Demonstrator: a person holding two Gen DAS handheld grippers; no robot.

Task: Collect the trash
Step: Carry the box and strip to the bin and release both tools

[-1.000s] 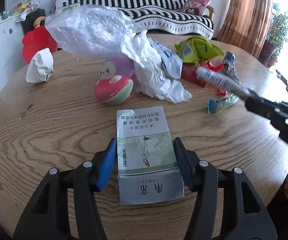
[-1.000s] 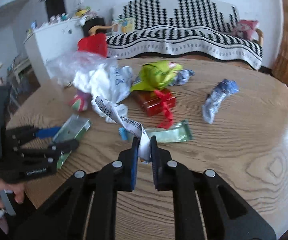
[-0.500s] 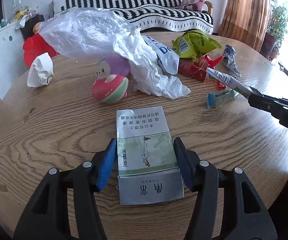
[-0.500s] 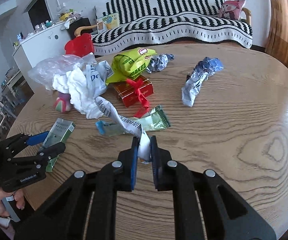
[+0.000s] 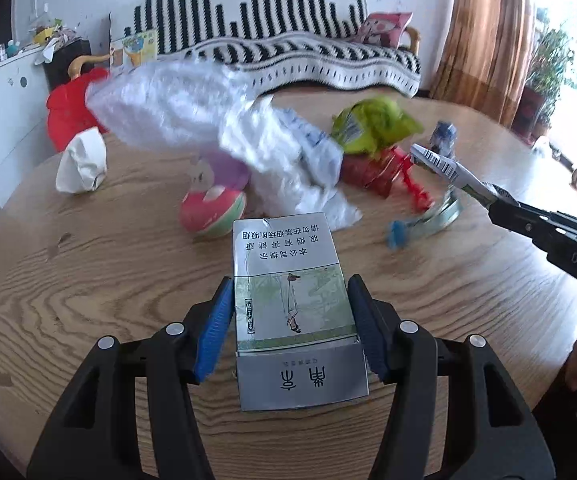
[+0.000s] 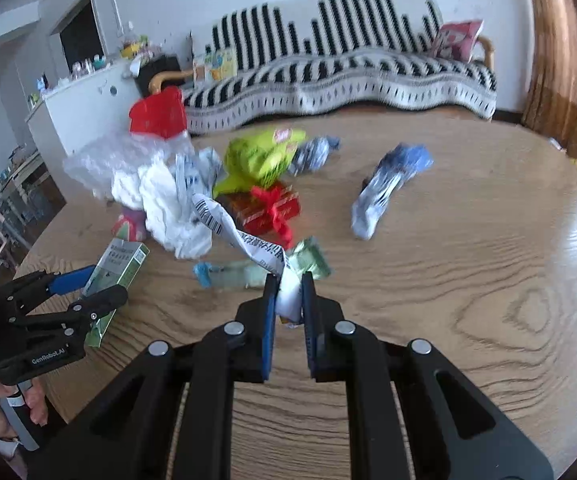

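Between your left gripper's (image 5: pixel 292 316) blue pads sits the cigarette pack (image 5: pixel 294 296), pinched on its two long sides, and it looks lifted just clear of the round wooden table (image 5: pixel 88 280), though that gap is hard to judge. Over on the right, your right gripper (image 6: pixel 288 296) is squeezed nearly together on a crumpled white receipt (image 6: pixel 244 236), barcode end trailing out ahead over the table.

Handling call: the pack is thin card, light and probably empty, so it will crush if you bear down. The side grip near the lid end is the right spot; keep pressure modest. That receipt is limp paper, weightless, and will flap and could slip free, so hold it by the bunched part where it is thickest.

Now the count of what's on the table. One clear plastic bag (image 5: pixel 168 116) puffed up at the back, with one white crumpled bag (image 5: pixel 288 160) spilling out beside it. One green snack bag (image 6: pixel 260 156) resting against one red box (image 6: pixel 264 208) with a ribbon. One pale green wrapper (image 6: pixel 244 272) with a blue end lying flat, just beyond the right fingertips. Two blue-and-white foil wrappers, the big one (image 6: pixel 388 184) well apart on the right, the small one (image 6: pixel 314 152) behind the snack bag. One paper wad (image 5: pixel 82 160) off to the left, and one round pink-and-green toy (image 5: pixel 214 208) tucked under the bags, which may not be trash at all.
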